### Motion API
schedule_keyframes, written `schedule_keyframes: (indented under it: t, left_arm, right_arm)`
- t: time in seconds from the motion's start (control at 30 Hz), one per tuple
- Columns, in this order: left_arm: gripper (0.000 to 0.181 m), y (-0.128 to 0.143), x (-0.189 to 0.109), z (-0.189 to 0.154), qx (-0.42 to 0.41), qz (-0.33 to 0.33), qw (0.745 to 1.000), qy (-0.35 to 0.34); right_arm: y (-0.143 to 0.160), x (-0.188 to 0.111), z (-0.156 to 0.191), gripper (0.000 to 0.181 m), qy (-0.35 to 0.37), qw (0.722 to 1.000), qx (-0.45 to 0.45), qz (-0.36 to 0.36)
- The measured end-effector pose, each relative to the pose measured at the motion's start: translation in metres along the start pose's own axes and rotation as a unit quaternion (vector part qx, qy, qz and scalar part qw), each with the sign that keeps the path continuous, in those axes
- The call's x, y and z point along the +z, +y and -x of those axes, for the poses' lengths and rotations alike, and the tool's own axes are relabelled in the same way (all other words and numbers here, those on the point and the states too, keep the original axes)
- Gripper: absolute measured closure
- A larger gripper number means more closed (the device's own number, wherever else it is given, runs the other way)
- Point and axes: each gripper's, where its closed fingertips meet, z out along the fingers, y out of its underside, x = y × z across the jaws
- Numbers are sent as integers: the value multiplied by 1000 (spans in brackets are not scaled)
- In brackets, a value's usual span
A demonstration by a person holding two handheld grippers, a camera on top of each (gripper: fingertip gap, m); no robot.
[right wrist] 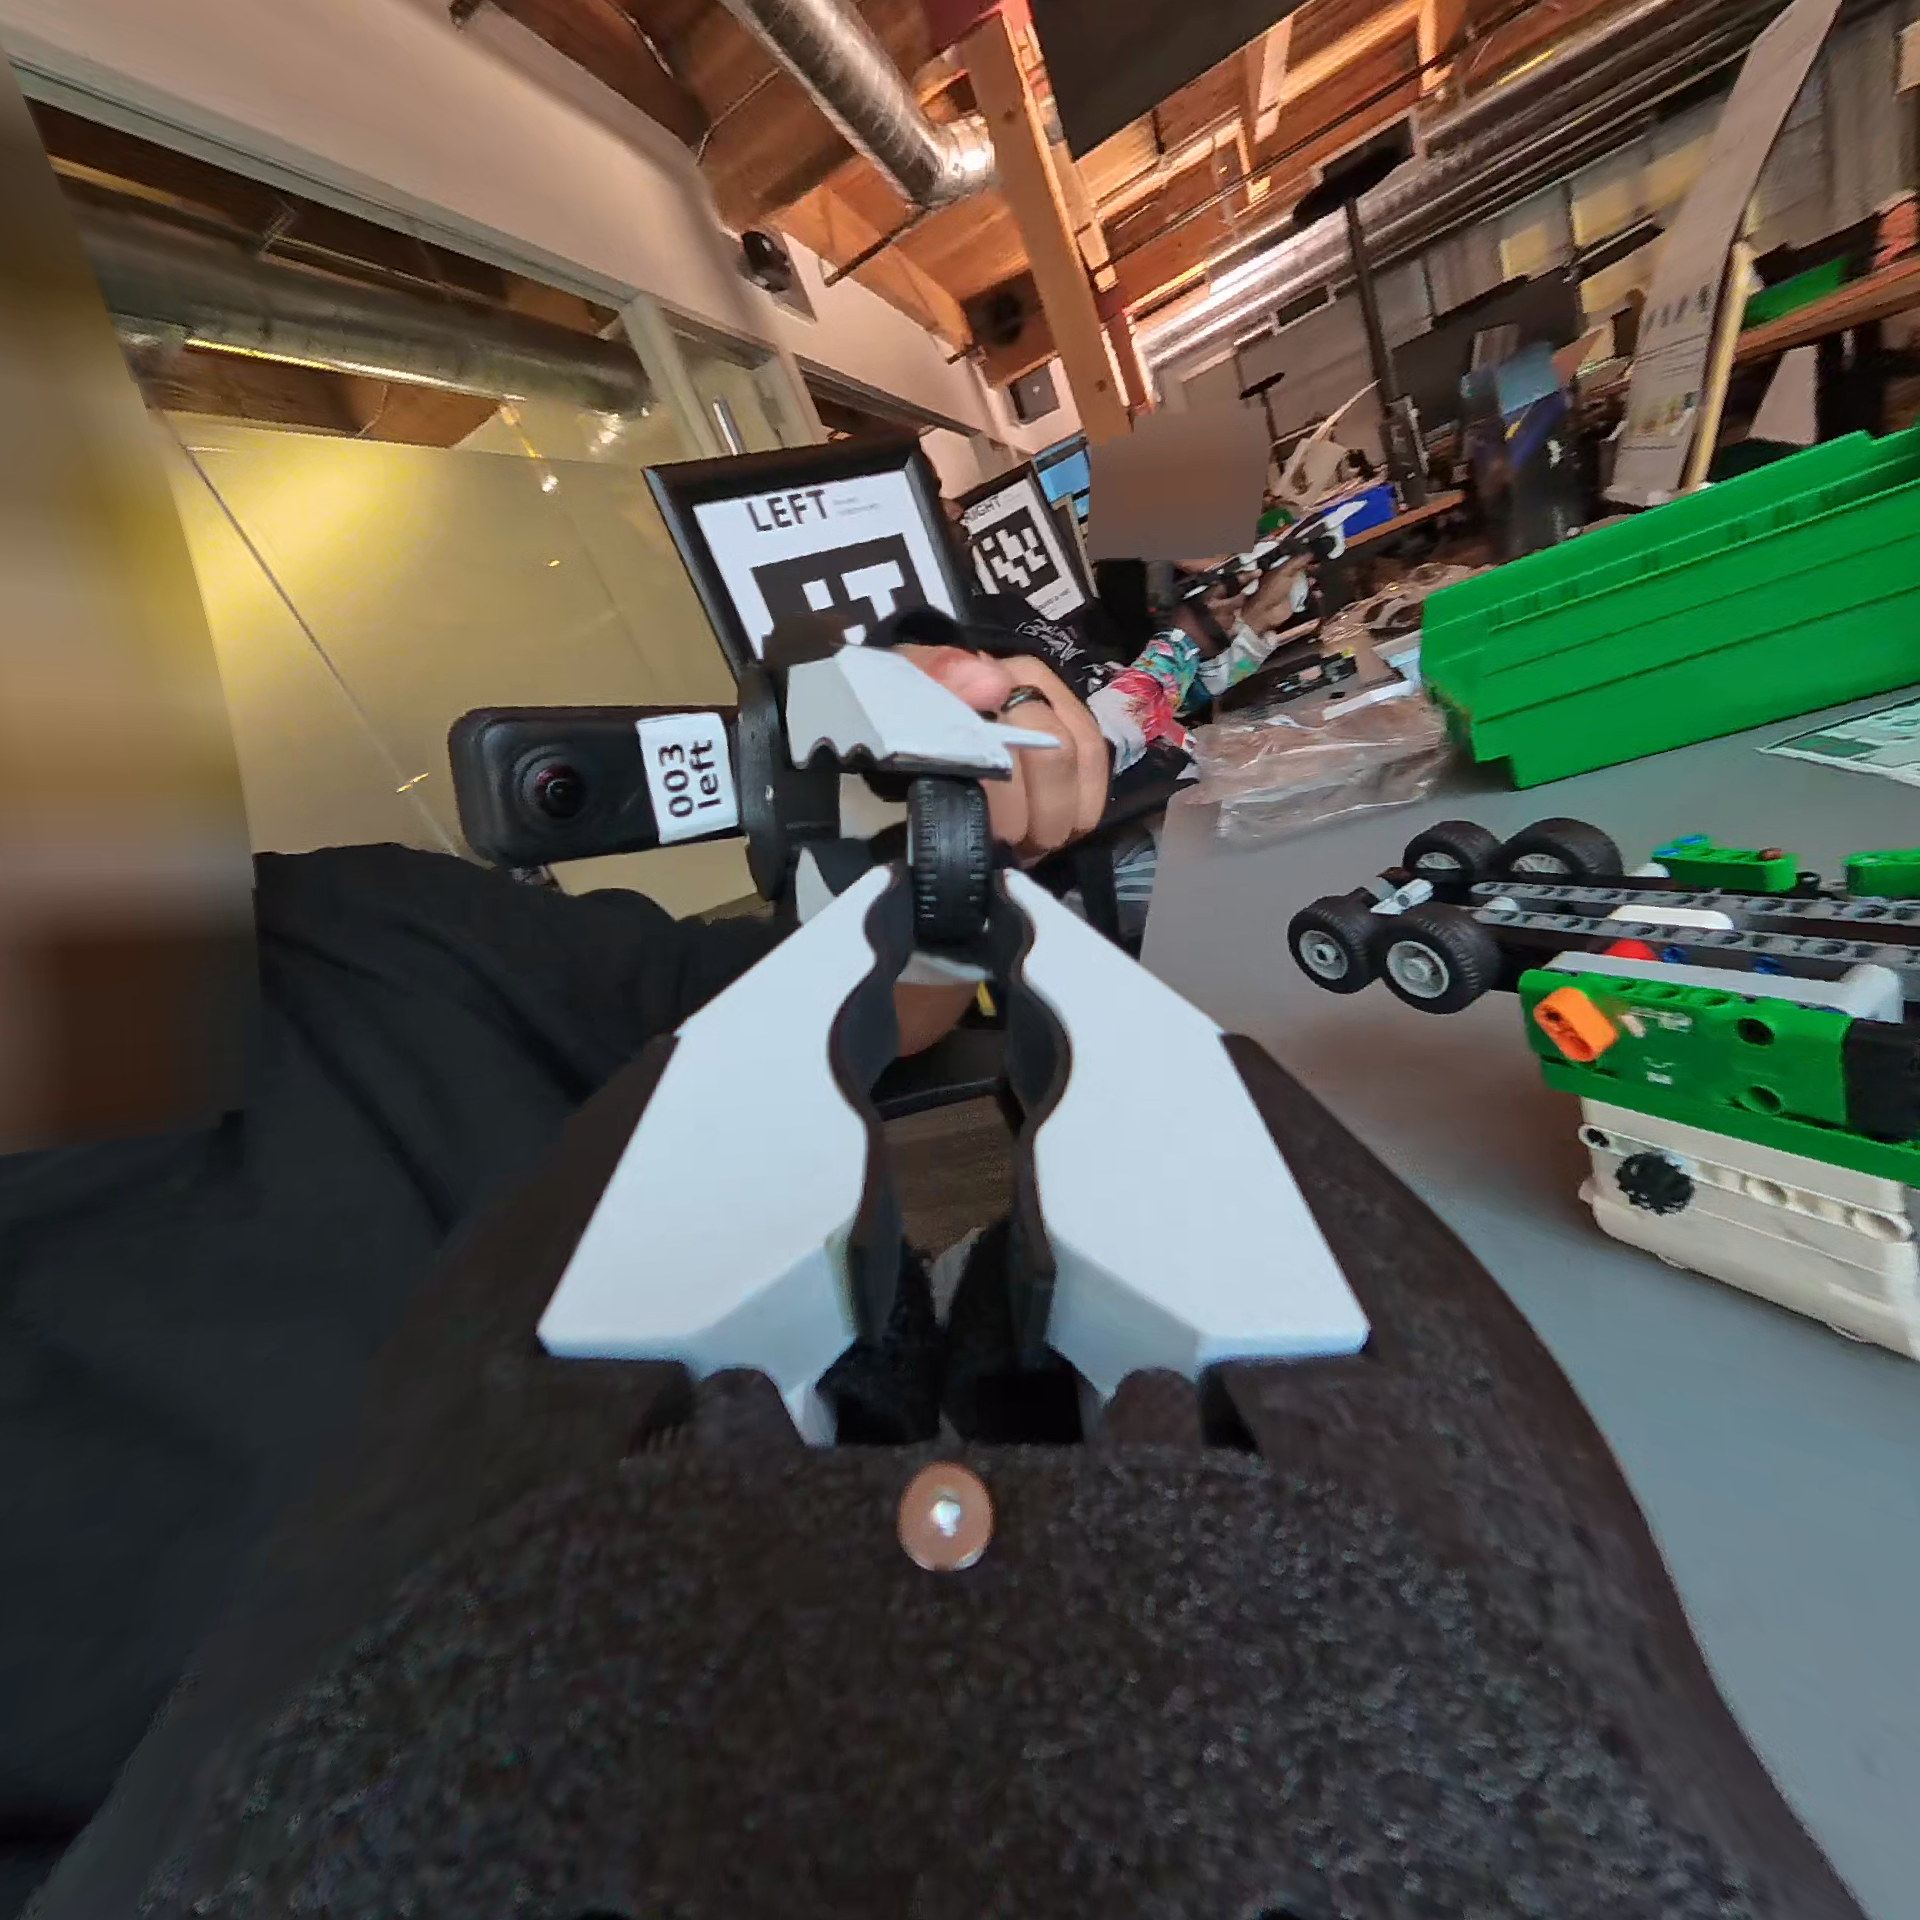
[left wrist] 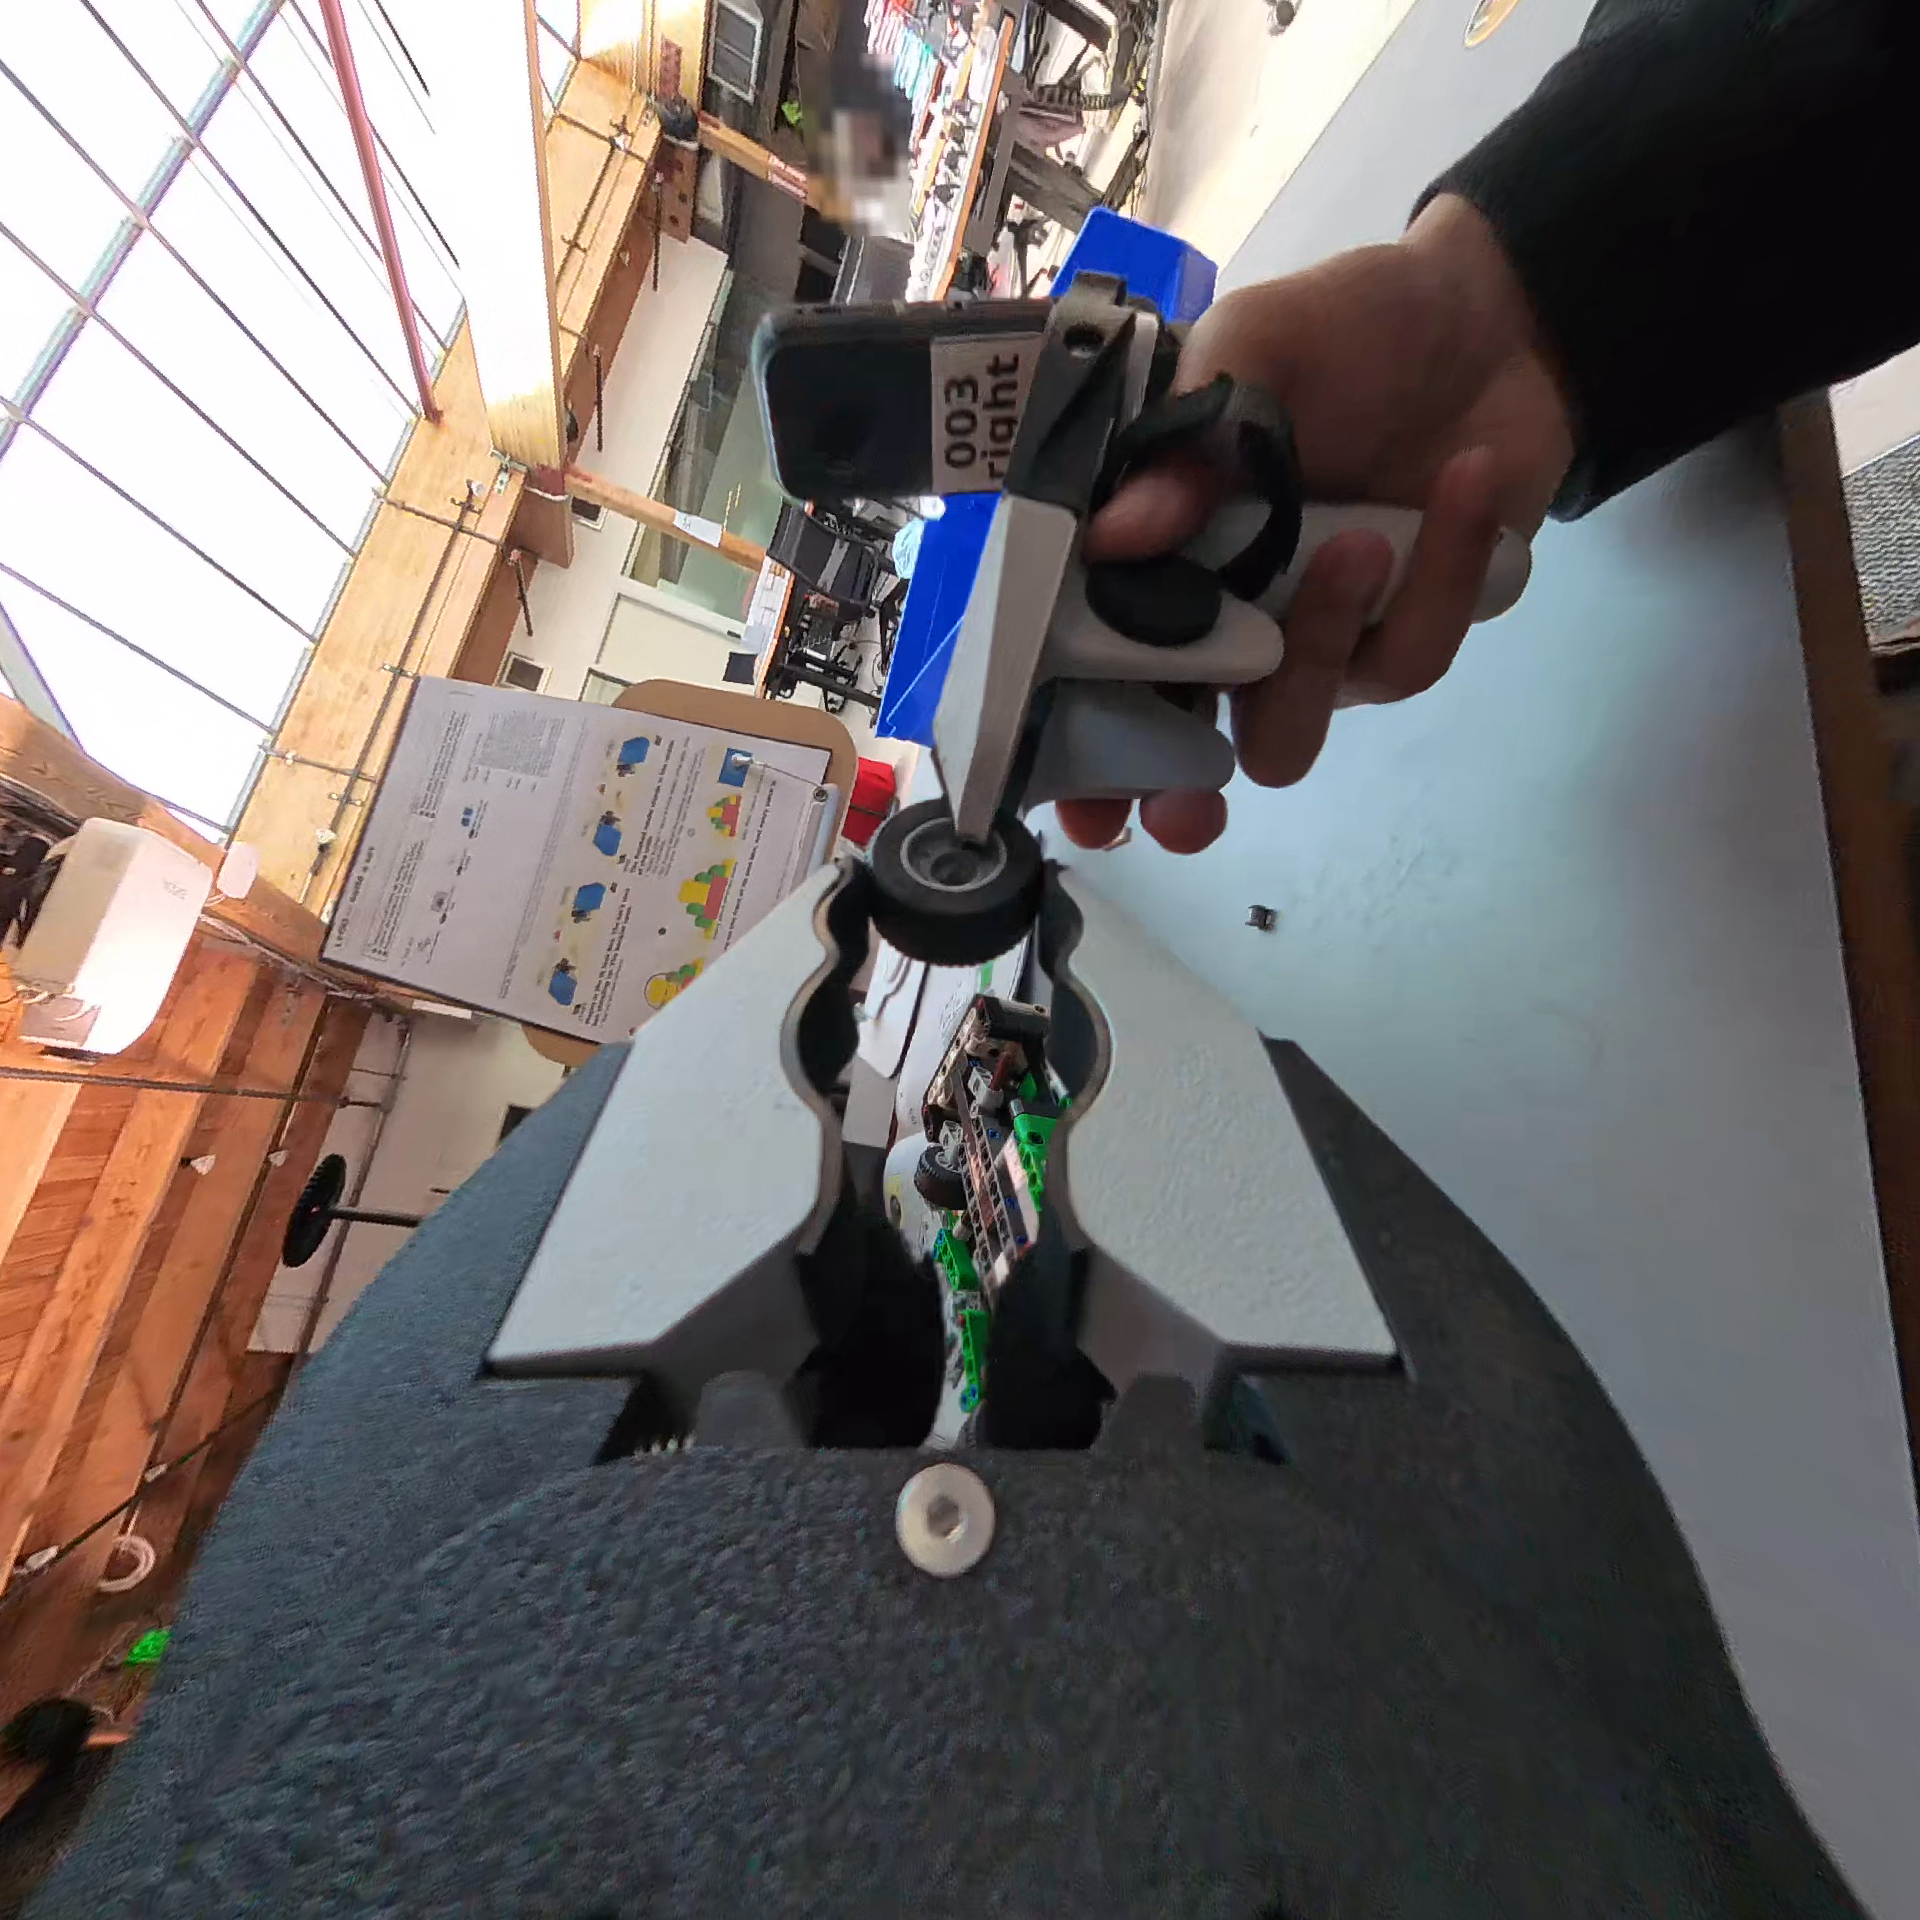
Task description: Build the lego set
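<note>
A small black wheel with a grey hub (left wrist: 914, 920) is held in the air between both grippers. My left gripper (left wrist: 951, 883) is shut on its tread at the fingertips. My right gripper (right wrist: 948, 883) is shut on the wheel (right wrist: 948, 831) across its two faces. In the left wrist view the right gripper (left wrist: 971, 831) comes down from above onto the hub. The partly built green, grey and white lego truck (right wrist: 1662, 987) lies on the grey table, with several wheels (right wrist: 1392, 945) at its near end. It also shows between the left fingers (left wrist: 987, 1143).
A green bin (right wrist: 1662, 644) and crumpled plastic bags (right wrist: 1320, 758) lie behind the truck. A blue bin (left wrist: 1132, 270) and an instruction sheet on a board (left wrist: 592, 862) stand at the table's far side. A tiny black part (left wrist: 1260, 916) lies on the table (left wrist: 1507, 987). Framed marker signs (right wrist: 821, 561) stand behind. Less than 4 cm separates the two grippers' tips.
</note>
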Motion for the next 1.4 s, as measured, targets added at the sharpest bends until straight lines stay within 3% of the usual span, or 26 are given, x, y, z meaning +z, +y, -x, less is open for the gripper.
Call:
schedule_keyframes:
  t: [0.13,0.23,0.37,0.47,0.67,0.77,1.0,1.2,1.27,1.4]
  left_arm:
    - [152,11,2,-3,23,29,999,2]
    - [151,26,8,-3,44,73,996,-11]
    - [151,46,15,8,89,149,983,-59]
    - [152,47,19,9,79,167,980,-70]
    - [151,48,19,12,83,204,971,-94]
    - [151,50,22,9,85,215,969,-93]
    - [151,52,42,1,99,213,968,-85]
    - [152,53,53,-10,68,169,982,-46]
    - [133,63,47,-14,25,162,986,-11]
    - [143,104,38,15,-154,144,975,72]
  right_arm:
    - [5,0,-12,168,49,999,-16,19]
    - [-4,-6,-33,144,170,981,-88,24]
    - [-11,-8,-43,144,334,914,-221,67]
    - [-12,-7,-48,145,414,858,-289,93]
    - [-14,-3,-45,160,457,811,-352,98]
    - [-7,-1,-47,146,457,809,-352,110]
    - [-5,-20,-67,151,484,799,-338,115]
    - [1,-32,-74,151,473,820,-302,109]
    - [1,-43,-83,151,491,808,-304,120]
    - [5,-56,-104,151,487,821,-272,122]
